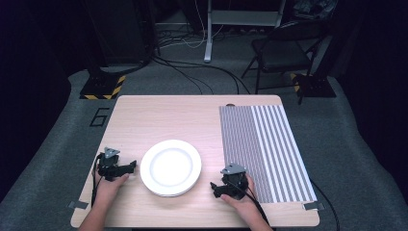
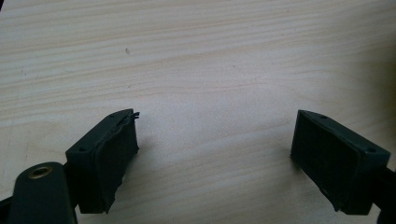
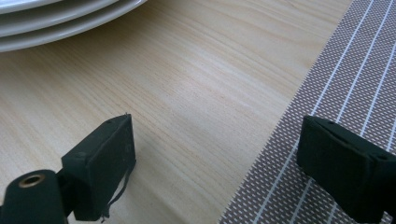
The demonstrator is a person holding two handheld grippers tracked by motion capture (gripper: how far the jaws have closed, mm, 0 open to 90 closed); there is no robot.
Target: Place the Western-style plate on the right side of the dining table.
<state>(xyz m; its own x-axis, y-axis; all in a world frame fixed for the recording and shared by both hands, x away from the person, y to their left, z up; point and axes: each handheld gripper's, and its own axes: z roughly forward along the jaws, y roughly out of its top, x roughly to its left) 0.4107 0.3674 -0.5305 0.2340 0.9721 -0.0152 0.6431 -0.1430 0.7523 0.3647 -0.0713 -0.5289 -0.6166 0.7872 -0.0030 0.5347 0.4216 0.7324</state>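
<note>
I have the left gripper (image 1: 126, 169) and right gripper (image 1: 217, 188) flanking the stack of round white ceramic plates (image 1: 170, 167), jaws spread wide and holding nothing, likely readied to take its rim from either side. The stack sits near the front edge of the pale wooden table (image 1: 159, 113). The striped woven placemat (image 1: 262, 149) lies flat just beside my right hand, with bare wood between.
</note>
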